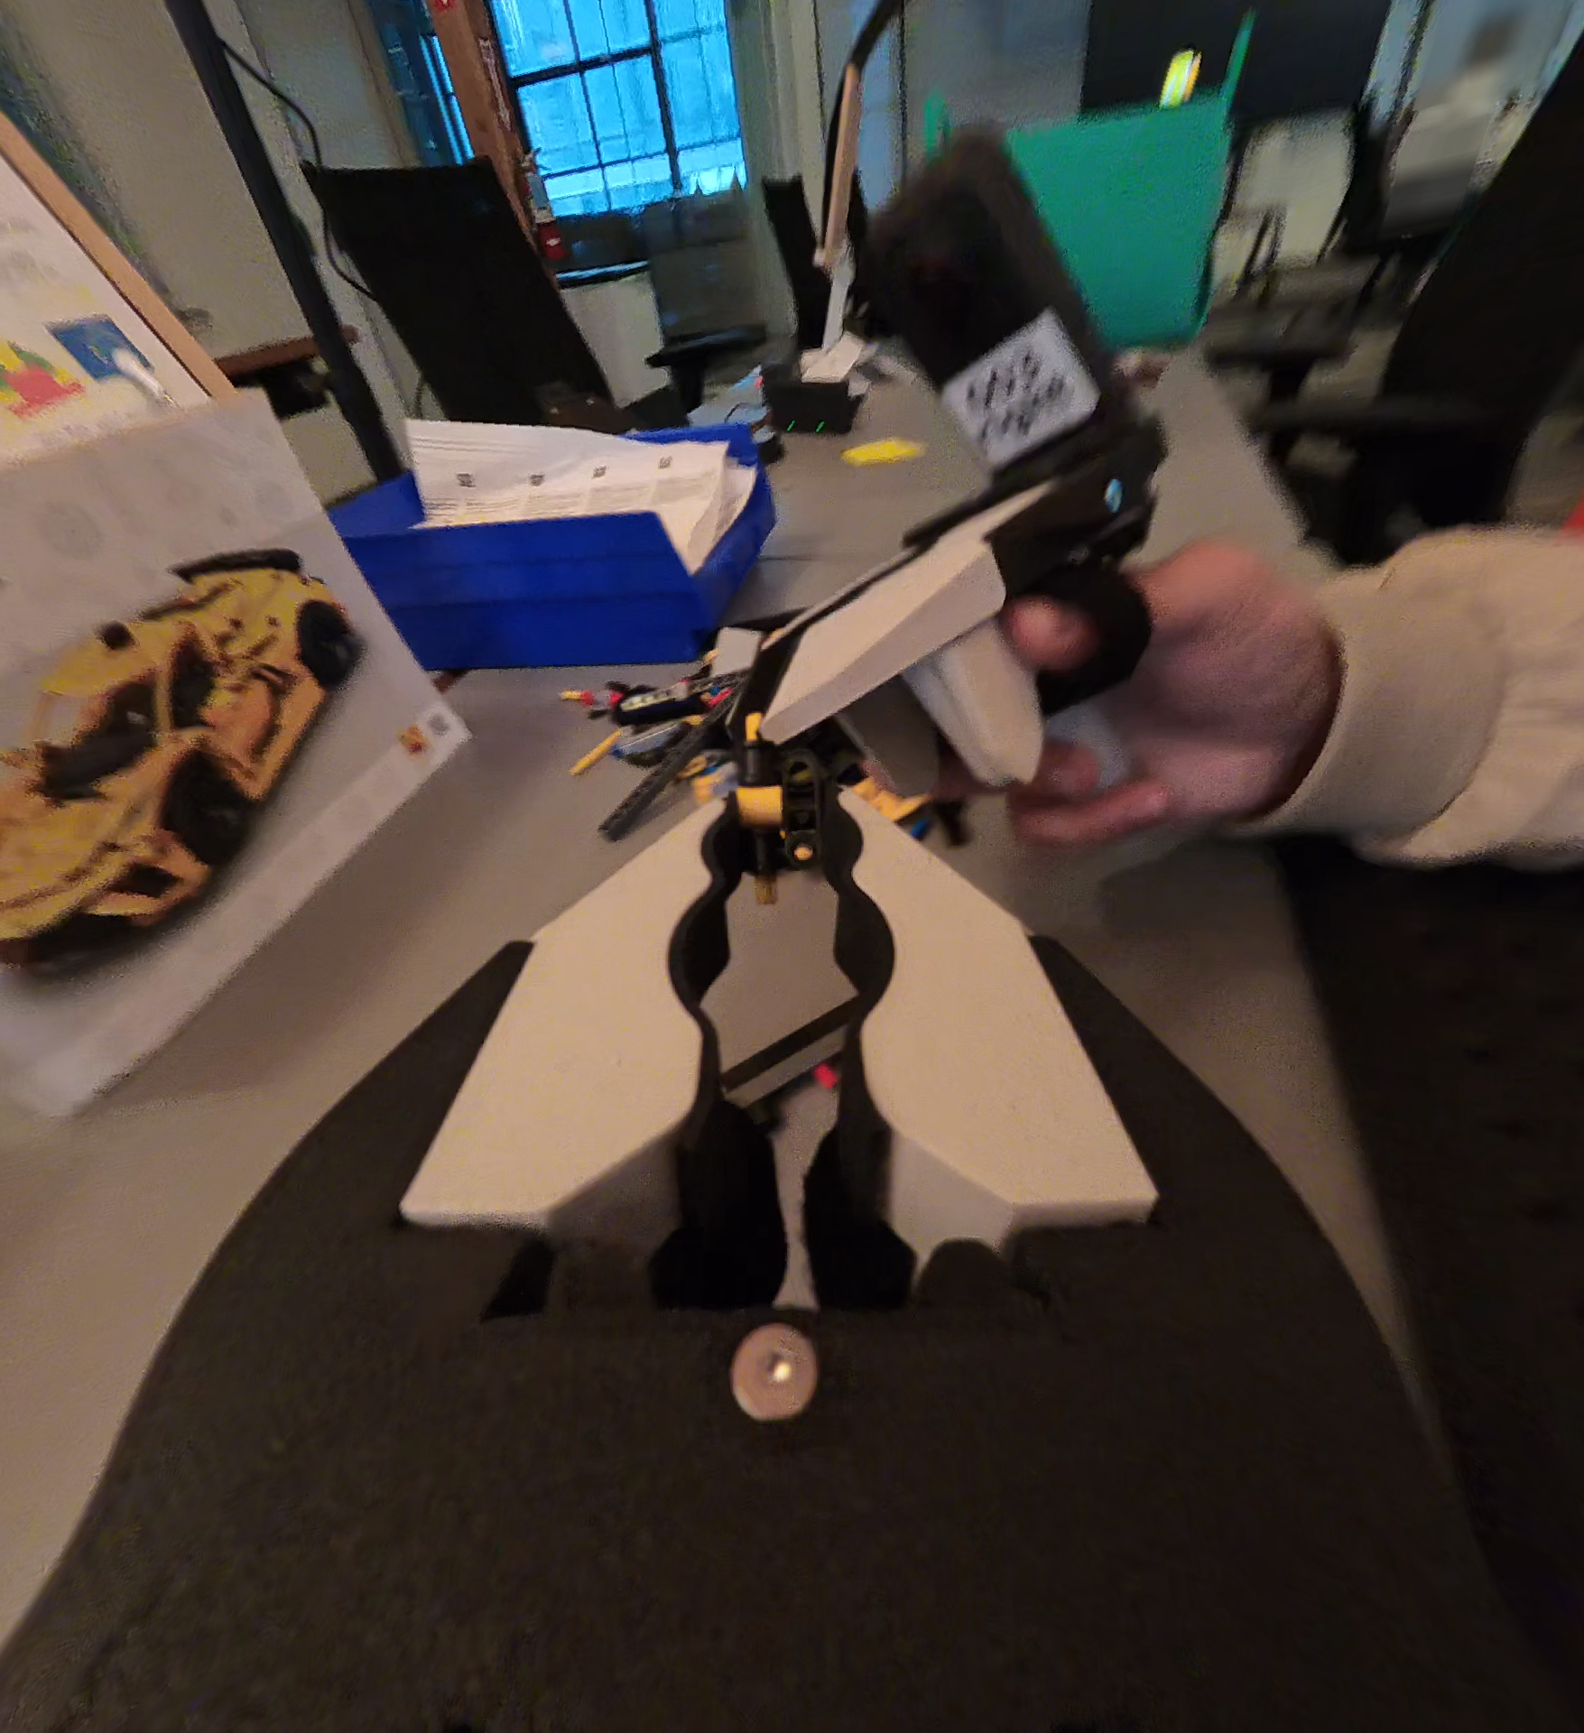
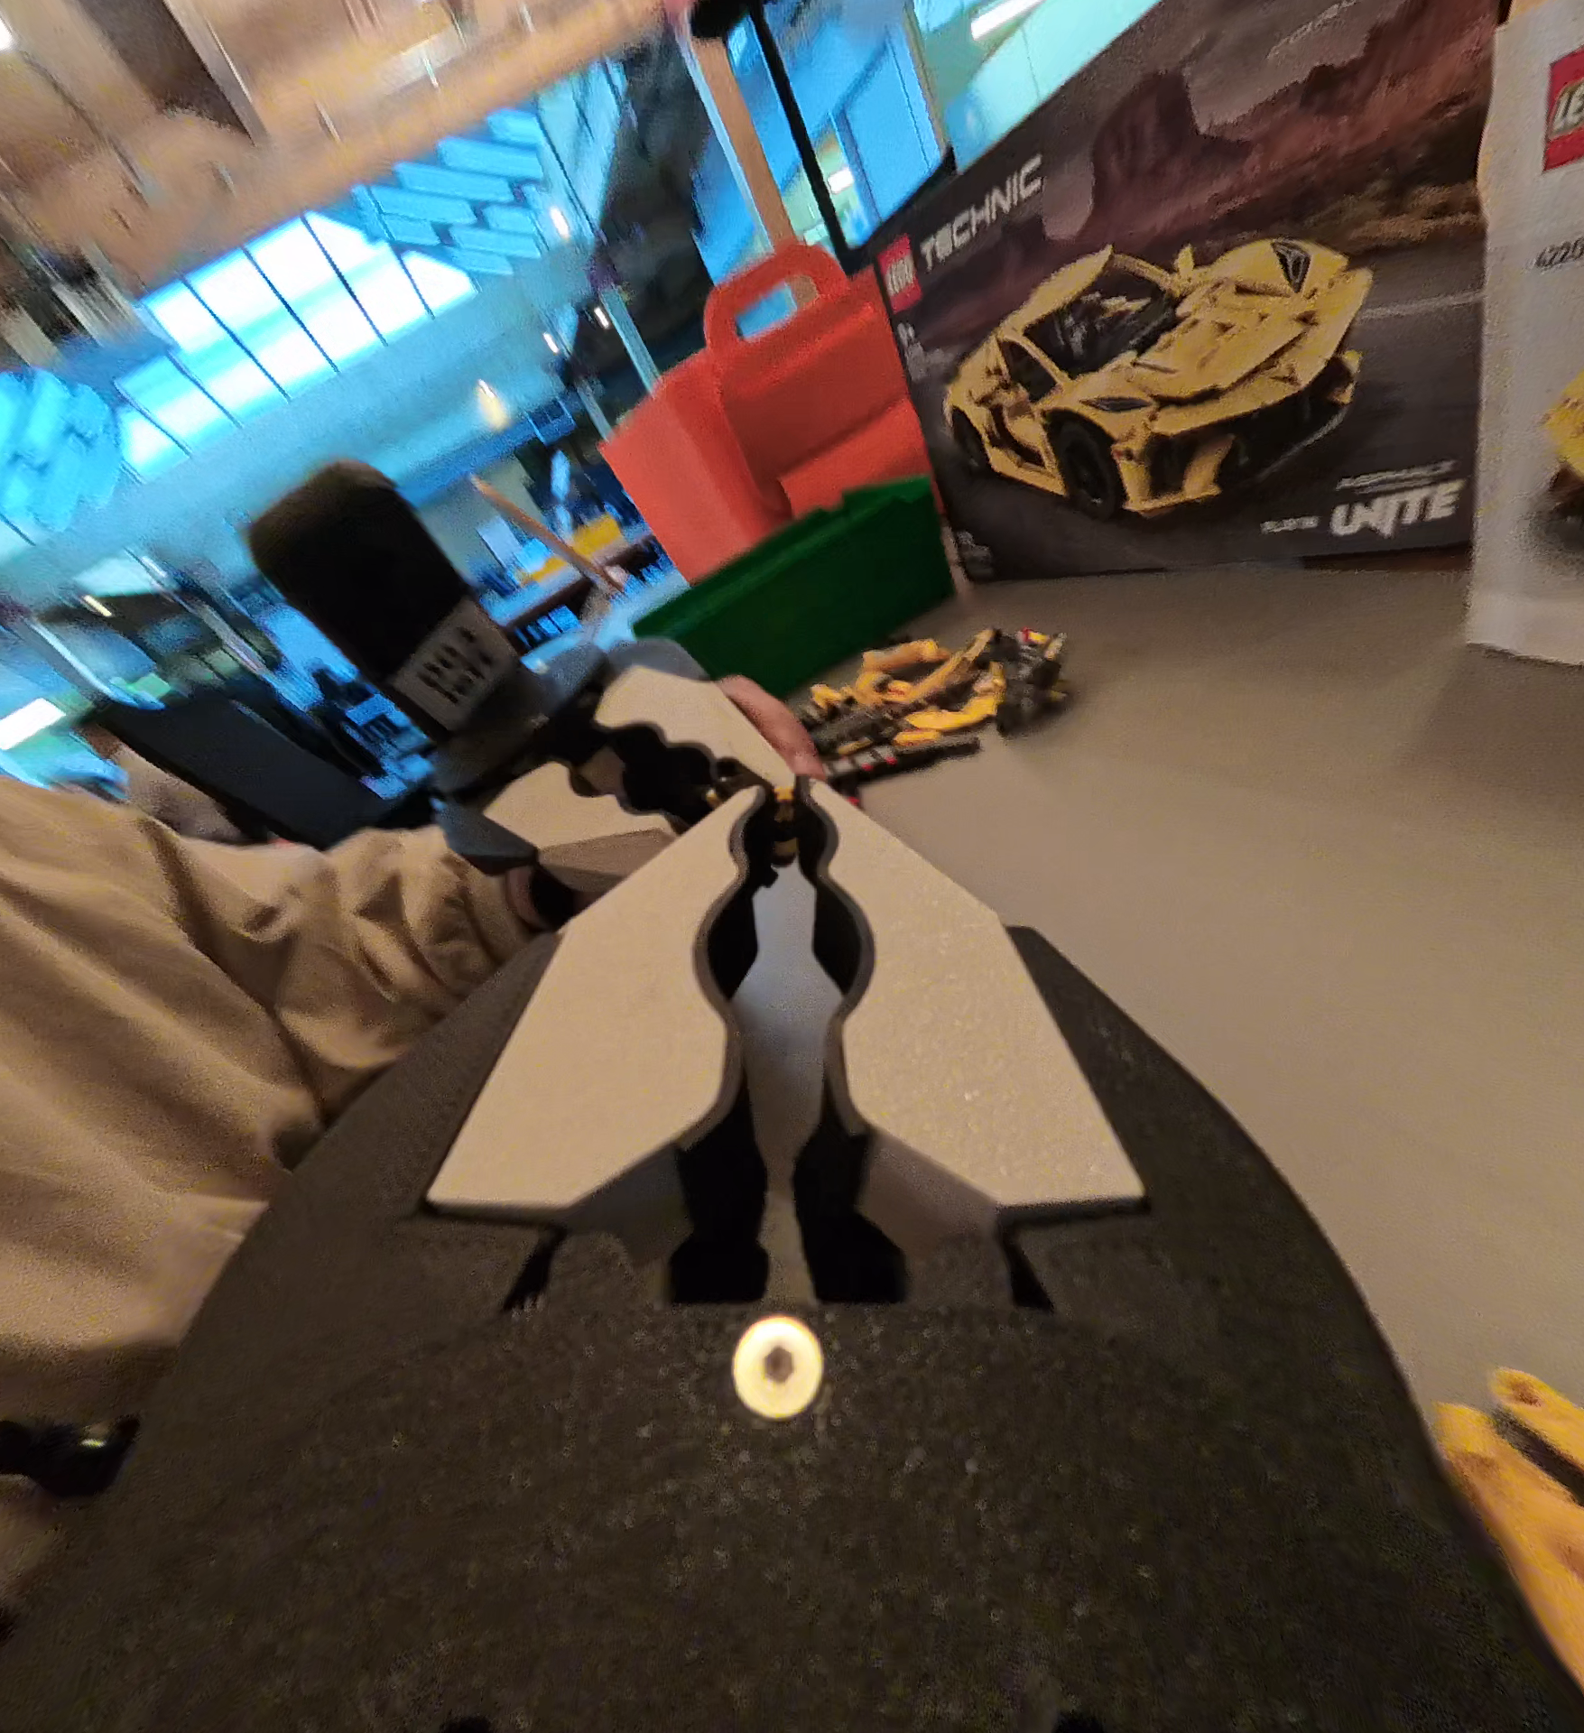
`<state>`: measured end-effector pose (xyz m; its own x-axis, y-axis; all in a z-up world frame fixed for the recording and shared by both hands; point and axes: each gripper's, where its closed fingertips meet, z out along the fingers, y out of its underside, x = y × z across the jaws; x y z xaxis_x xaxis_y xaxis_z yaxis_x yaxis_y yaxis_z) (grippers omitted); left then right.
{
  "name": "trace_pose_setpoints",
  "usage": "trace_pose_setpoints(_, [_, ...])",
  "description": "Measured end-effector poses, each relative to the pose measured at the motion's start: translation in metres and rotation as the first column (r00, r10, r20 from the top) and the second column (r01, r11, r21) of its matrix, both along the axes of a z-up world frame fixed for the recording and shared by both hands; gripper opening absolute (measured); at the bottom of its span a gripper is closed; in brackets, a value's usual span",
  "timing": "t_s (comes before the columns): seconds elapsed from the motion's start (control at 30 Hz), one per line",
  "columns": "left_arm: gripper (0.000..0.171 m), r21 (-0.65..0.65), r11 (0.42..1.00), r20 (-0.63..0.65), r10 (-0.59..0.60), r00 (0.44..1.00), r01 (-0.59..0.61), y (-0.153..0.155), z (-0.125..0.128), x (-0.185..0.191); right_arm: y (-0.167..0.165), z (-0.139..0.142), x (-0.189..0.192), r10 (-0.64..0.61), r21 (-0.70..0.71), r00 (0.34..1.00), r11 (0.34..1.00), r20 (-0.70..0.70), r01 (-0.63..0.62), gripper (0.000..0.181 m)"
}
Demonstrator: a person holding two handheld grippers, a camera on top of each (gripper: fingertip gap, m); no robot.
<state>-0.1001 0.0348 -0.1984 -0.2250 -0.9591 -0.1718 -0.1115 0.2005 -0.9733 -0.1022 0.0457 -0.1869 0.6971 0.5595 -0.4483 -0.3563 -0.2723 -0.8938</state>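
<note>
Both grippers, left [image 1: 783, 825] and right [image 2: 783, 825], pinch one small brick piece [image 1: 774, 797]: light, rigid, likely to pop apart; grip its ends.

Our dim workroom behind a grey table [image 1: 1032, 900]

At twelve o'clock we see a gridded window [image 1: 619, 103] glowing blue; black office chairs [image 1: 1332, 309] stand at two o'clock, a green panel [image 1: 1135, 206] at one, white walls [image 1: 235, 216] at eleven.

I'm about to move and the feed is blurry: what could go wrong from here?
1. Both the left gripper and right gripper pinch the same small yellow-and-black brick assembly only at their fingertips; pulling or twisting could snap it apart or drop it.
2. A dropped piece could get lost in the pile of loose parts on the grey table.
</note>
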Motion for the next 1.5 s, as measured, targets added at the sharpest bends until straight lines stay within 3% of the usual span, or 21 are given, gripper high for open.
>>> trace_pose_setpoints(0.1, [0.016,0.258,0.959,0.046,0.106,0.993,-0.115,0.013,-0.002,0.001,0.001,-0.001,0.006,-0.05,0.04,0.998,0.998,0.043,0.048,0.015])
trace_pose_setpoints(0.17, [0.016,0.456,0.863,0.12,0.183,0.976,-0.217,0.022,0.0,0.002,0.003,-0.007,0.009,-0.036,-0.004,0.999,0.999,0.019,0.036,0.028])
trace_pose_setpoints(0.27, [0.016,0.652,0.717,0.19,0.162,0.968,-0.248,0.015,-0.001,0.002,0.0,-0.003,-0.006,0.088,-0.028,0.988,0.995,-0.125,-0.092,0.052])
trace_pose_setpoints(0.3, [0.016,0.678,0.693,0.193,0.154,0.969,-0.245,0.012,-0.003,0.003,-0.002,-0.002,-0.012,0.119,-0.016,0.986,0.992,-0.12,-0.121,0.056])
trace_pose_setpoints(0.37, [0.016,0.694,0.675,0.199,0.155,0.968,-0.251,0.01,-0.003,0.003,-0.004,0.0,-0.015,0.099,0.017,0.994,0.995,-0.043,-0.099,0.038])
trace_pose_setpoints(0.47, [0.016,0.717,0.645,0.213,0.157,0.964,-0.263,0.011,-0.001,0.003,-0.004,-0.006,-0.012,0.065,0.012,0.997,0.998,0.034,-0.066,0.026])
trace_pose_setpoints(0.67, [0.016,0.804,0.532,0.224,0.142,0.964,-0.265,0.01,-0.004,0.002,-0.002,-0.008,-0.01,0.037,0.019,0.996,0.999,0.079,-0.038,0.022])
trace_pose_setpoints(0.77, [0.016,0.791,0.564,0.208,0.117,0.971,-0.237,0.006,-0.006,0.003,-0.002,-0.008,-0.011,0.056,0.013,0.997,0.998,0.052,-0.057,0.022])
trace_pose_setpoints(0.87, [0.016,0.809,0.548,0.2,0.081,0.976,-0.211,-0.004,-0.01,0.004,-0.003,-0.006,-0.011,0.061,0.011,0.998,0.998,0.034,-0.061,0.017])
trace_pose_setpoints(0.93, [0.016,0.815,0.525,0.212,0.122,0.97,-0.244,0.002,-0.008,0.004,-0.006,-0.003,-0.004,0.055,0.027,0.998,0.998,0.034,-0.056,0.0])
trace_pose_setpoints(0.97, [0.016,0.816,0.511,0.227,0.144,0.963,-0.269,0.007,-0.004,0.003,-0.008,0.002,-0.001,0.055,0.053,0.998,0.997,0.03,-0.056,0.0])
trace_pose_setpoints(1.03, [0.016,0.789,0.557,0.222,0.137,0.965,-0.26,0.009,-0.001,0.002,-0.009,0.001,0.006,0.035,0.05,0.998,0.998,0.056,-0.038,0.029])
trace_pose_setpoints(1.1, [0.015,0.798,0.548,0.219,0.122,0.968,-0.25,0.008,-0.002,0.001,-0.009,-0.005,0.003,0.071,0.023,0.996,0.997,0.058,-0.073,0.037])
trace_pose_setpoints(1.17, [0.016,0.823,0.511,0.219,0.115,0.969,-0.247,0.006,-0.005,0.002,-0.007,-0.008,-0.004,0.074,0.021,0.992,0.997,0.098,-0.076,0.036])
trace_pose_setpoints(1.27, [0.016,0.825,0.513,0.211,0.106,0.972,-0.236,0.002,-0.007,0.002,-0.008,-0.011,-0.009,0.077,0.03,0.986,0.996,0.147,-0.083,0.022])
trace_pose_setpoints(1.5, [0.016,0.834,0.506,0.2,0.094,0.975,-0.22,-0.001,-0.009,0.002,-0.009,-0.013,-0.011,0.096,0.018,0.986,0.995,0.138,-0.099,0.023])
